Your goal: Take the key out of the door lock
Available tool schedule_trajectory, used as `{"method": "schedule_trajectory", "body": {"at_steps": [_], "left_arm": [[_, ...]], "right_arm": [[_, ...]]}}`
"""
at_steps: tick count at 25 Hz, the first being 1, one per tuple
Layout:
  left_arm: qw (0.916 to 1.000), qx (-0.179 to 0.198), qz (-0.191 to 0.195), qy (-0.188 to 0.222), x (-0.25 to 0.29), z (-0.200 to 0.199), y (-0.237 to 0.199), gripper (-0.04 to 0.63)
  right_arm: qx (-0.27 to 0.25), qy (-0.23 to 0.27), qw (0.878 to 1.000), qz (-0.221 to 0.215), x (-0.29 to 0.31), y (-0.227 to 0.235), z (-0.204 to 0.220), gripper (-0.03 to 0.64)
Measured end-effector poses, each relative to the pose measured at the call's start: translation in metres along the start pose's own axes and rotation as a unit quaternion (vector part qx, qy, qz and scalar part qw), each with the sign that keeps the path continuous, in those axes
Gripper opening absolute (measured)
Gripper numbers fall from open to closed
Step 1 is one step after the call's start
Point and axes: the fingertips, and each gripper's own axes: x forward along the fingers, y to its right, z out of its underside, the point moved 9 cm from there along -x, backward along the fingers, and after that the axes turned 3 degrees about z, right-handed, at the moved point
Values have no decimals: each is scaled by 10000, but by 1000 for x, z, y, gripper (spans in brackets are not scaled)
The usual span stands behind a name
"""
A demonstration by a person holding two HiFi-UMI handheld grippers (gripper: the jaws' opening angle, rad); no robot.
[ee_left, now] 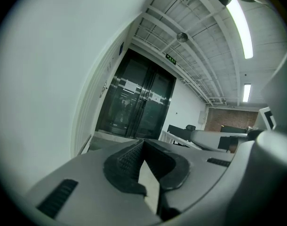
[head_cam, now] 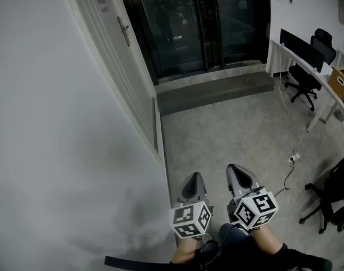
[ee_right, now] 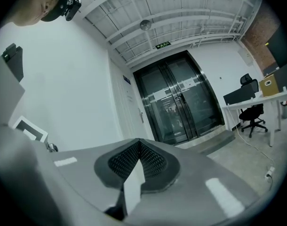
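Note:
A white door (head_cam: 113, 55) is set in the left wall, far ahead of me, with a metal lever handle (head_cam: 123, 31). No key can be made out at this distance. The same handle (ee_left: 105, 89) shows small in the left gripper view, and the handle (ee_right: 140, 115) shows again in the right gripper view. My left gripper (head_cam: 195, 176) and right gripper (head_cam: 240, 171) are side by side at the bottom of the head view, pointing down the corridor. Both are shut, with nothing between the pads (ee_left: 129, 157) or the right gripper's pads (ee_right: 153, 160).
Dark glass double doors (head_cam: 189, 24) close the far end, with a grey step (head_cam: 217, 89) in front. A white desk (head_cam: 307, 66) and black office chairs (head_cam: 304, 75) stand at the right. A cable and power strip (head_cam: 294, 158) lie on the floor.

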Motion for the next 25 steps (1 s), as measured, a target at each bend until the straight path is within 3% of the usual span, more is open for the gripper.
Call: {"method": "schedule_trajectory", "body": {"at_steps": [8,25], "left_arm": [[9999,-40,17,-132,29,4,-12,0],[9996,221,-151,84,180,-50,-21,0]], "right_arm": [[-83,-4,9999,61,26,11,2,1],[-30,-20,9984,-563,176,87,-41,0]]}}
